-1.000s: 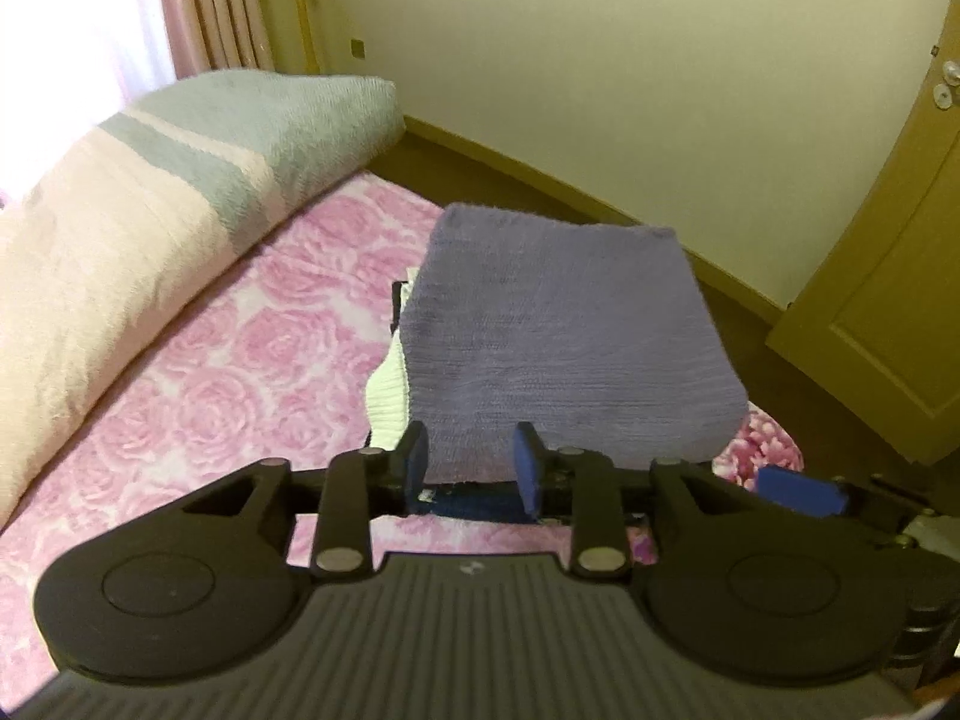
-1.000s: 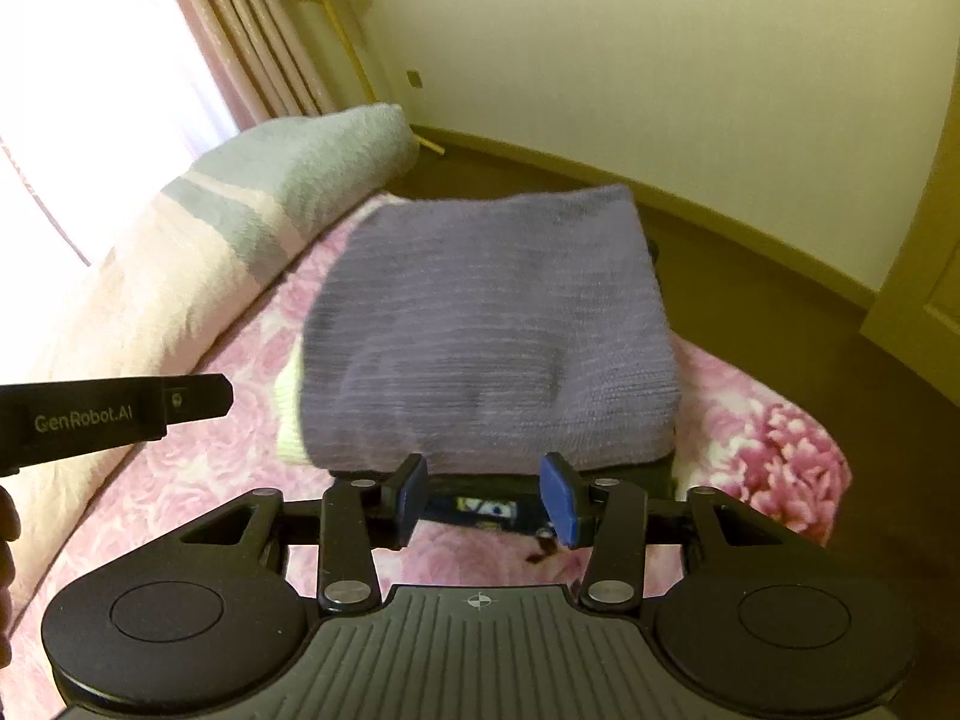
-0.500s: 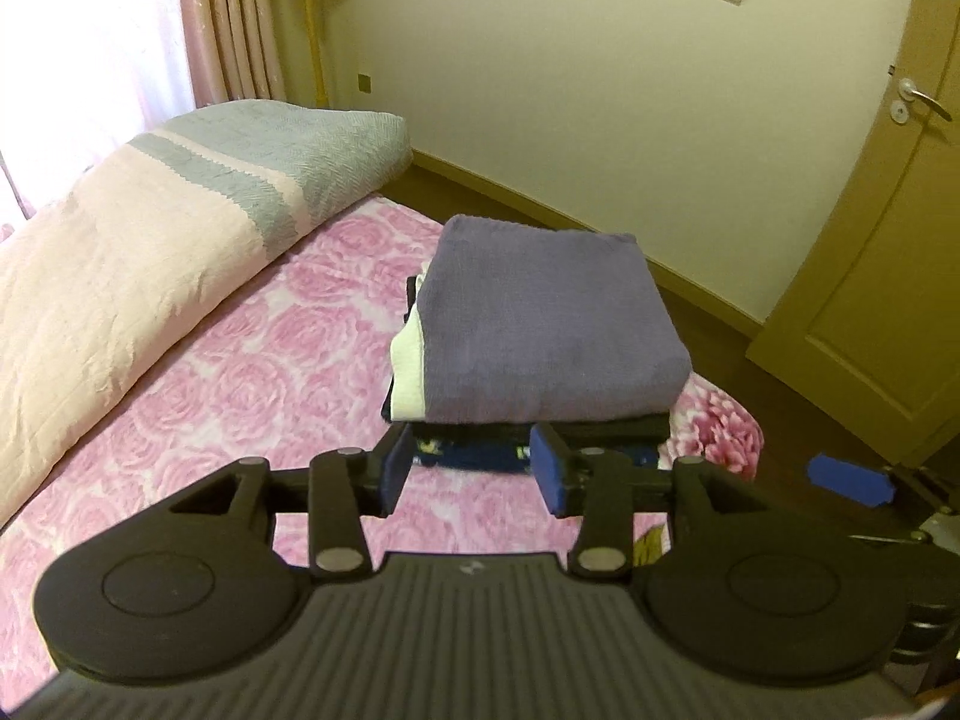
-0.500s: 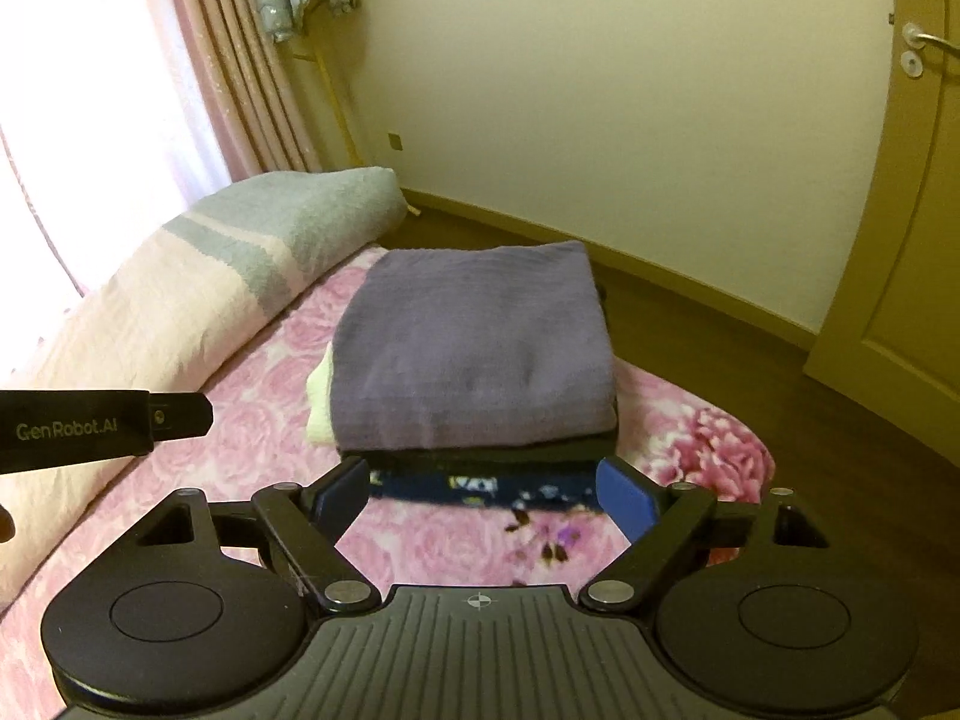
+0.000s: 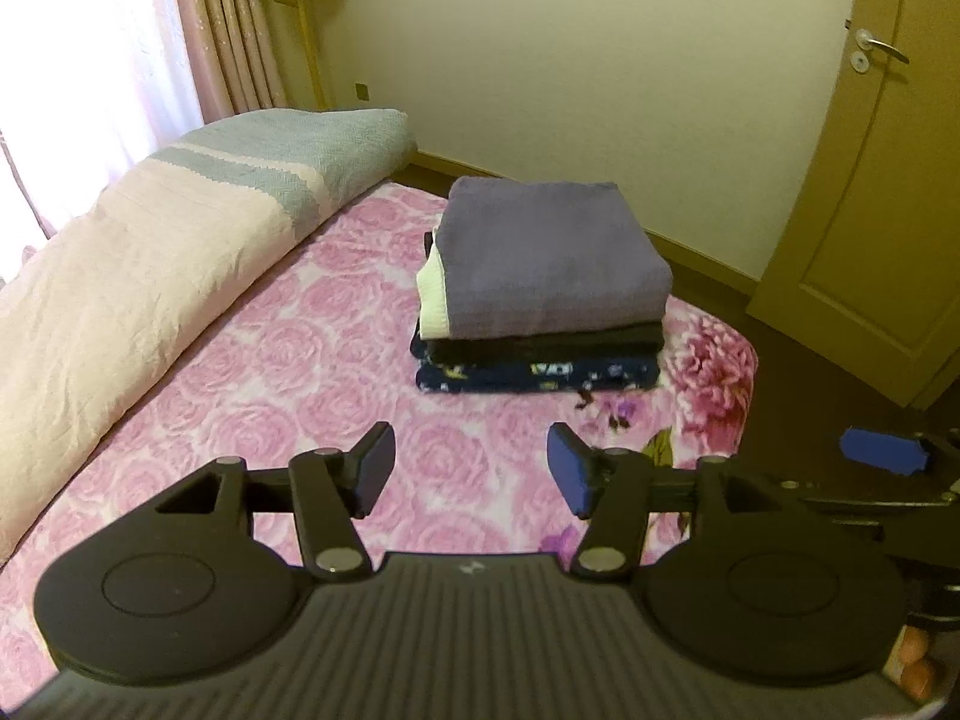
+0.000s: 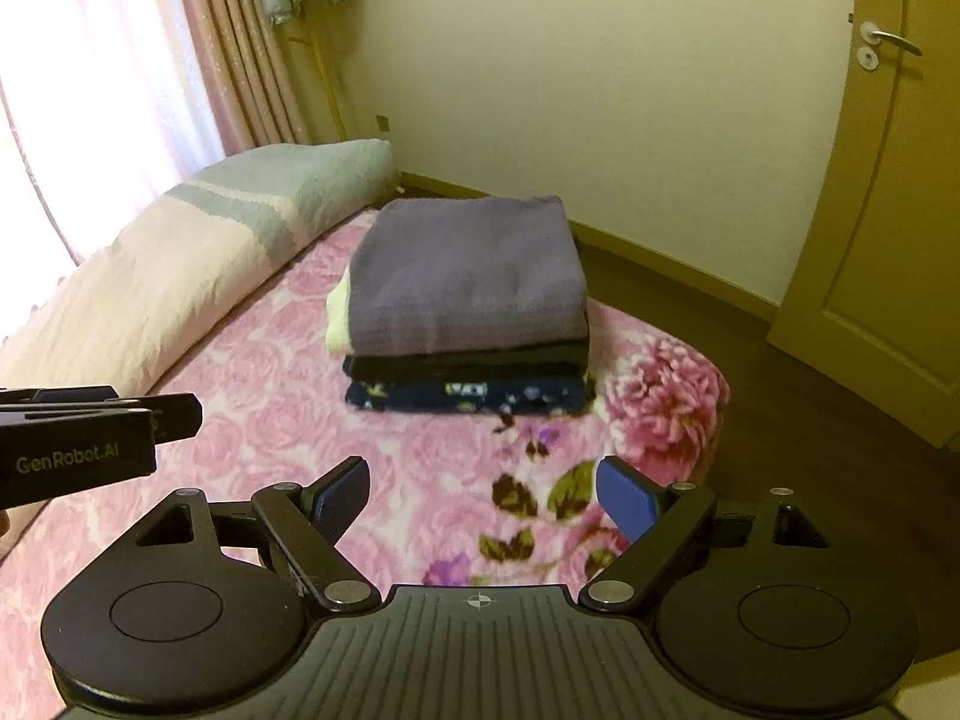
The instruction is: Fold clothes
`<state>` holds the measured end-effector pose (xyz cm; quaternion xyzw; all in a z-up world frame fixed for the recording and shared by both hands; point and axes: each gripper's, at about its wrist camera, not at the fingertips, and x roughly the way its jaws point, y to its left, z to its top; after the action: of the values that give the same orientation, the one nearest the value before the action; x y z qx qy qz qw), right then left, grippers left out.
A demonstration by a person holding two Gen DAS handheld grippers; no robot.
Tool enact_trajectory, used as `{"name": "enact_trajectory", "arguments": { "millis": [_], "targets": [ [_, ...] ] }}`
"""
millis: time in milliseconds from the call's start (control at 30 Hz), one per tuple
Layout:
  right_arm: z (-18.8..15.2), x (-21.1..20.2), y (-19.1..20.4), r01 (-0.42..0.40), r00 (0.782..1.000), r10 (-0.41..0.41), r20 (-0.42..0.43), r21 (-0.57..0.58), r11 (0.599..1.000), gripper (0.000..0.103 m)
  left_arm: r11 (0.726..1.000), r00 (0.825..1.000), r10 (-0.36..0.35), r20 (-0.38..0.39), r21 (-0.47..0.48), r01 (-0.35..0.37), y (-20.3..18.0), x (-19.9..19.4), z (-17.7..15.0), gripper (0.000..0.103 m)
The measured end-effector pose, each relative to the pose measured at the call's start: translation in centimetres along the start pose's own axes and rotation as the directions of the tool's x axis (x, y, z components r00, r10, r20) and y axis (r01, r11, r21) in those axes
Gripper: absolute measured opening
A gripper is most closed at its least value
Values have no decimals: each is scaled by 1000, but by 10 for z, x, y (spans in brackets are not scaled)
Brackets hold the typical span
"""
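A stack of folded clothes stands on the pink rose bedspread [image 5: 312, 420]. On top lies a folded purple knit [image 5: 552, 258], also in the right wrist view [image 6: 468, 276]. Under it are a cream piece [image 5: 433, 300], a black piece [image 5: 540, 348] and a navy floral piece [image 5: 534, 375]. My left gripper [image 5: 471, 474] is open and empty, well back from the stack. My right gripper [image 6: 483, 501] is open and empty, also back from the stack [image 6: 468, 372]. The left gripper's body [image 6: 78, 444] shows at the left edge of the right wrist view.
A rolled pink and grey-blue duvet [image 5: 150, 252] lies along the bed's left side by the curtains [image 5: 228, 30]. The bed's corner [image 5: 720, 372] ends just right of the stack, with dark floor, a wall and a door [image 5: 870, 180] beyond.
Both grippers have opened, let go of the purple knit on the stack, and pulled back towards me, so the stack looks smaller and farther.
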<state>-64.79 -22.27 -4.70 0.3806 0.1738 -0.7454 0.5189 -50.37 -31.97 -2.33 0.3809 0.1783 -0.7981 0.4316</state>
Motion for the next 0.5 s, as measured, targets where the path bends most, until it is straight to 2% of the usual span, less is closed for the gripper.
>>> {"name": "enact_trajectory", "arguments": {
  "millis": [267, 500],
  "targets": [
    [-21, -13, 8, 28, 1000, -28, 1, 12, 1000, 86, 1000, 999, 22, -29, 5, -22, 6, -8, -25, 54],
    [-29, -12, 8, 46, 999, -46, -13, 40, 998, 86, 1000, 1000, 10, -17, 30, -9, 7, -7, -33, 55]
  ]
}}
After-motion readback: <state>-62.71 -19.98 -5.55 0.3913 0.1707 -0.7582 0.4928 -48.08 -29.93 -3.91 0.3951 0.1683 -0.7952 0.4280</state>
